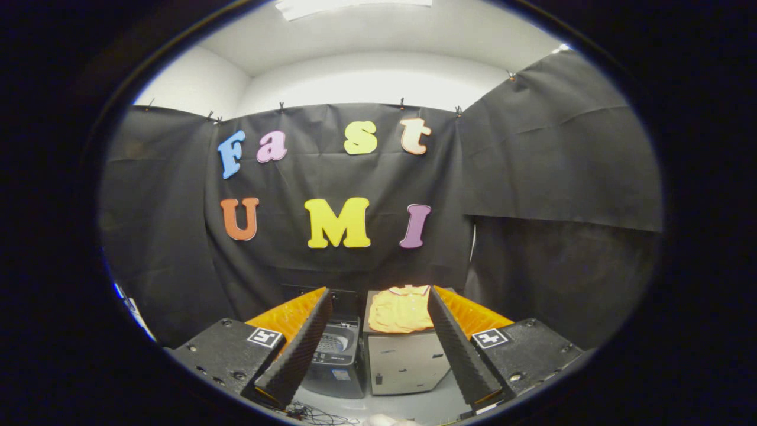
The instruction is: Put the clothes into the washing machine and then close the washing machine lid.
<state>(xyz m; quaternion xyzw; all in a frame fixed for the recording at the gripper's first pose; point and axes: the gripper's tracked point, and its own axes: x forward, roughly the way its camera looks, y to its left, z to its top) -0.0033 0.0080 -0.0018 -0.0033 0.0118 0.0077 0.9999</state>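
A folded yellow garment lies on top of a grey box-like cabinet, far beyond my fingers and slightly toward the right one. To the cabinet's left stands a small dark washing machine with its lid raised at the back, partly hidden behind my left finger. My gripper is open, its fingers spread wide with nothing between them, well short of both the garment and the machine.
Black cloth walls close the booth at the back and on both sides. Pale floor lies in front of the machine and cabinet, with some dark cables on it near my left finger.
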